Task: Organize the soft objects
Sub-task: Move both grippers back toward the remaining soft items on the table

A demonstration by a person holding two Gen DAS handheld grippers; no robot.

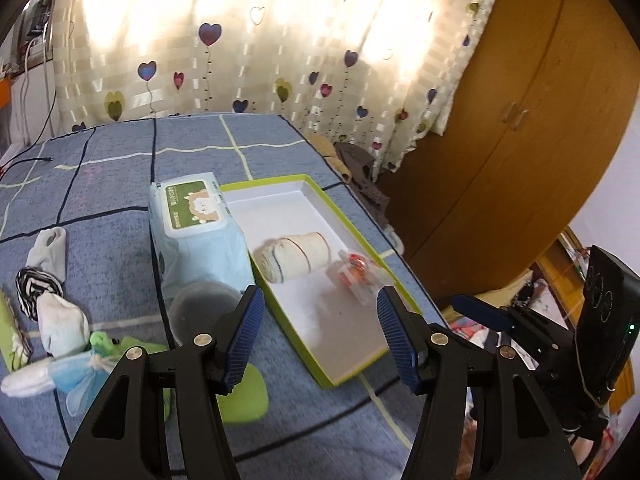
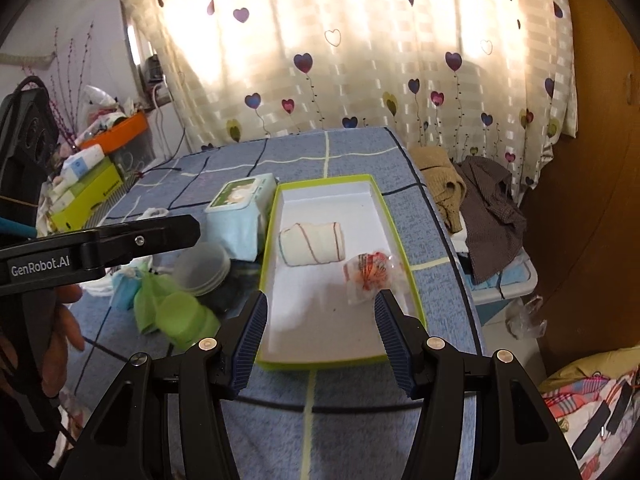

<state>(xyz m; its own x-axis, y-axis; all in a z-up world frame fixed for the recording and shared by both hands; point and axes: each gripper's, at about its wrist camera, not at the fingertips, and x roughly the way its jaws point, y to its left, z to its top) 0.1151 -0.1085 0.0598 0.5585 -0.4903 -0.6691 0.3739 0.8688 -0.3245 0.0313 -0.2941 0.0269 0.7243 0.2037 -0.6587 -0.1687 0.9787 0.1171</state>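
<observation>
Two soft things lie in the box (image 2: 394, 240), a green-rimmed white tray on the bed (image 2: 352, 420): a rolled sock (image 2: 314, 243) mid-tray and a crinkly packet (image 2: 370, 276) nearer its right wall. Right tongs (image 2: 320, 332) hang released and empty over the tray's near end, the packet just ahead of the right finger, the roll further on. Left tongs (image 1: 320, 330) are likewise spread wide, holding nothing, above the tray's near left rim; in that view the sock (image 1: 294, 256) and packet (image 1: 358, 274) lie just beyond the pads.

"GenRobot.AI" reads on the left tongs' arm in the right view. A wipes pack (image 1: 196, 228) bears a green label with a sheep; its print is too small to read.

Left of the tray sit the wipes, a clear round lid (image 2: 202, 268), a green cloth (image 2: 176, 312), a striped sock (image 1: 38, 286), white socks (image 1: 60, 326) and a pale-blue bundle (image 1: 80, 376). Heart-print curtains (image 2: 360, 60) hang behind, clothes (image 2: 492, 208) are heaped to the right, and a wardrobe (image 1: 520, 140) stands beyond.
</observation>
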